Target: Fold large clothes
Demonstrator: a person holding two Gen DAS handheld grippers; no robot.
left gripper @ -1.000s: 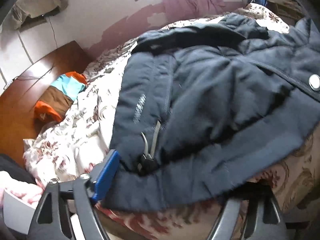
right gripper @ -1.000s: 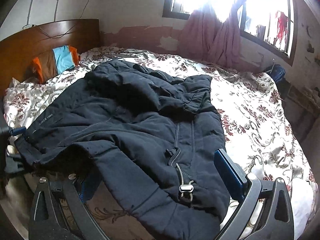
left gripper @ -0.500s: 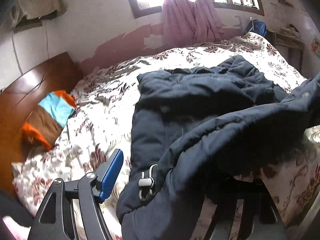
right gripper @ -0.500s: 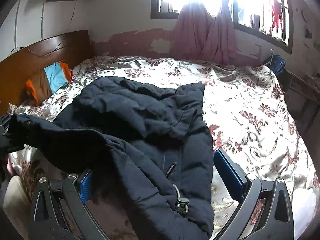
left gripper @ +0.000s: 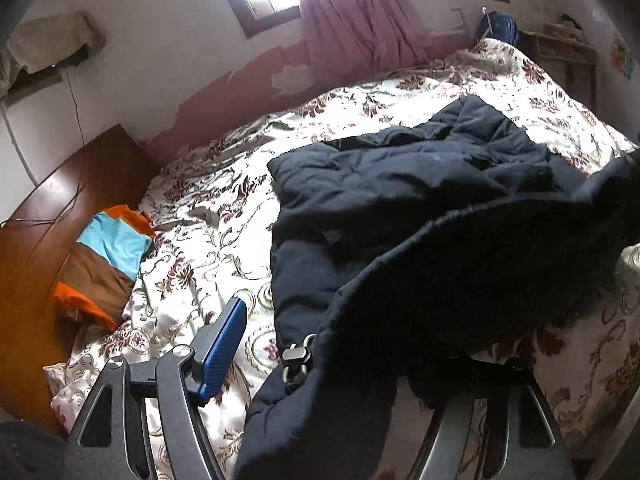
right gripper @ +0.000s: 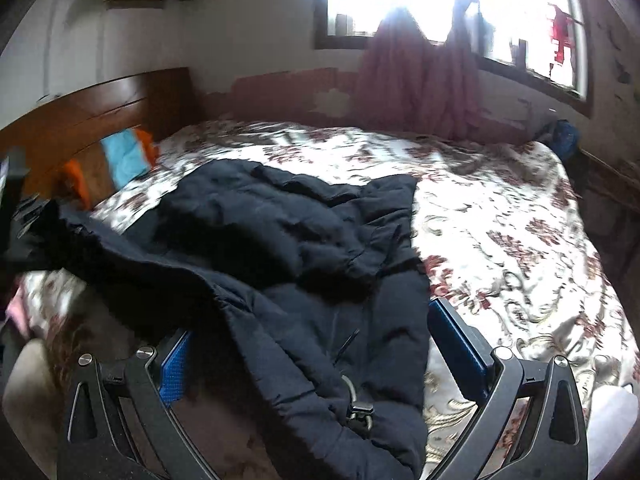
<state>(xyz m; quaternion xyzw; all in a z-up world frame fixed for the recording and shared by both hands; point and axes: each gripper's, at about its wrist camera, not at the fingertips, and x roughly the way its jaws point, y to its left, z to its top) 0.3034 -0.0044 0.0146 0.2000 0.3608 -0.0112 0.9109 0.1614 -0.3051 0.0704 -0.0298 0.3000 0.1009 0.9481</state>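
Note:
A large dark navy padded jacket [left gripper: 400,200] lies on the floral bedspread [left gripper: 224,208]. Its near hem is lifted off the bed and hangs between both grippers. In the left wrist view my left gripper [left gripper: 332,364] has the hem draped over it; the right finger is hidden under the cloth, and the left blue pad [left gripper: 224,344] stands clear of it. In the right wrist view the jacket [right gripper: 288,240] runs between the blue pads of my right gripper [right gripper: 312,356], with a drawcord toggle [right gripper: 360,412] hanging low.
A wooden headboard [right gripper: 92,112] stands at the left with an orange, blue and brown pillow [left gripper: 100,260] against it. A pink curtain [left gripper: 352,32] hangs under bright windows at the far wall. A blue bag [right gripper: 560,136] sits past the bed's far right corner.
Both grippers have risen and pulled back, lifting the jacket's near hem off the bed. The hem now folds up over the lower body of the jacket.

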